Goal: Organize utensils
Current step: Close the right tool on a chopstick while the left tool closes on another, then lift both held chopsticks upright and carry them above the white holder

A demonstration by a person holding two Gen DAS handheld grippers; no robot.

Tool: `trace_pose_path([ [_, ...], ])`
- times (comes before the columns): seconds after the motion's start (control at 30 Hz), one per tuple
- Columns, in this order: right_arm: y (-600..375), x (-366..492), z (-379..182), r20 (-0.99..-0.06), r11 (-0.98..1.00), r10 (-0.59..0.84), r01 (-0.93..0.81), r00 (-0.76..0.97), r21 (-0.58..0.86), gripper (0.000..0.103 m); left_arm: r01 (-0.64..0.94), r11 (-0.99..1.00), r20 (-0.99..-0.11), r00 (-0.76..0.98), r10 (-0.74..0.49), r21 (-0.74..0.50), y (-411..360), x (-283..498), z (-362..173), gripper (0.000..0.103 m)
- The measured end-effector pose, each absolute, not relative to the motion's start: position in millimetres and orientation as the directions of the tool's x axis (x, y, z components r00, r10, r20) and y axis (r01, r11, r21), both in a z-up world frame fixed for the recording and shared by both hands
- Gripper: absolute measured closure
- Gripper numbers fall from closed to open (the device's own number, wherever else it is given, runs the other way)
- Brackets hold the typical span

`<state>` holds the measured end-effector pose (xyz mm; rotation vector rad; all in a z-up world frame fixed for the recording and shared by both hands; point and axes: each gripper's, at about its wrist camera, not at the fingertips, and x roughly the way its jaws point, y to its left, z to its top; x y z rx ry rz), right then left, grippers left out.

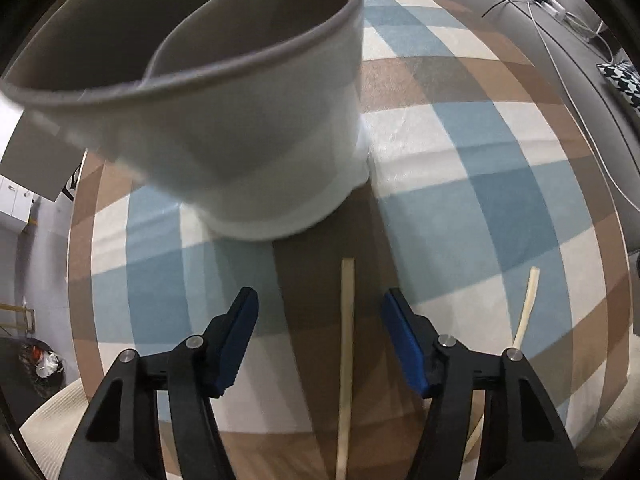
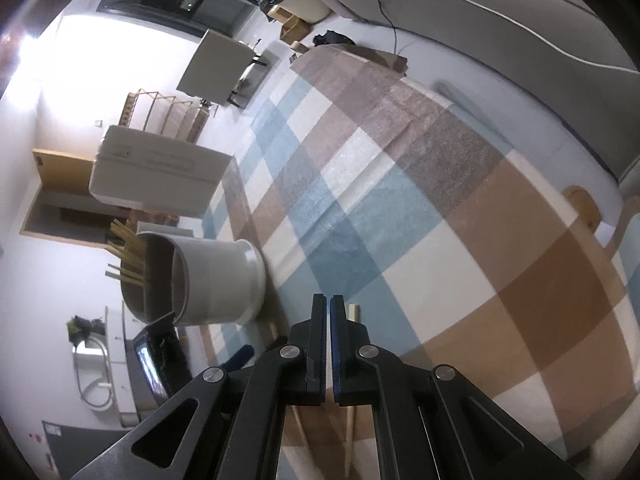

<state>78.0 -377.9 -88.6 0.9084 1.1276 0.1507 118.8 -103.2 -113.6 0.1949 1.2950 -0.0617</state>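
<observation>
Only the right view showed sticks [image 2: 126,258] standing in the holder [image 2: 208,284] on the checked table [image 2: 400,208]. The left view showed one chopstick [image 1: 346,340] lying between the released left tongs [image 1: 318,320], untouched, another [image 1: 526,308] beside them. The right tongs [image 2: 329,308] were clenched, empty. A white box [image 2: 156,172] stood behind the holder.

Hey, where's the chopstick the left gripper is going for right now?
In the left wrist view the chopstick lies on the checked tablecloth between the open left gripper fingers, just below the grey utensil holder.
</observation>
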Motion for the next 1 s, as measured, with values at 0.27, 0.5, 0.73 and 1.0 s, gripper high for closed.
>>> trace_pose_path([
  [0.27, -388.4, 80.5, -91.2, -0.733, 0.645, 0.515, 0.362, 0.444, 0.673, 0.088, 0.207, 0.978, -0.977, 0.21, -0.038, 0.007, -121.8, 130.7, -115.4, 0.101],
  [0.5, -366.7, 87.3, -115.8, -0.779, 0.691, 0.542, 0.36, 0.316, 0.627, 0.075, 0.196, 0.975, -0.958, 0.243, -0.155, -0.108, -98.9, 118.1, -100.1, 0.101],
  [0.73, -333.9, 102.2, -127.8, -0.804, 0.746, 0.553, 0.299, 0.219, 0.595, 0.076, 0.201, 0.957, -0.9, 0.344, -0.267, -0.207, -64.3, 89.7, -59.7, 0.101],
  [1.0, -294.9, 128.8, -133.1, -0.926, 0.901, 0.348, 0.222, 0.145, 0.374, 0.077, 0.209, 0.936, -0.854, 0.39, -0.346, -0.283, -42.8, 75.0, -40.1, 0.101],
])
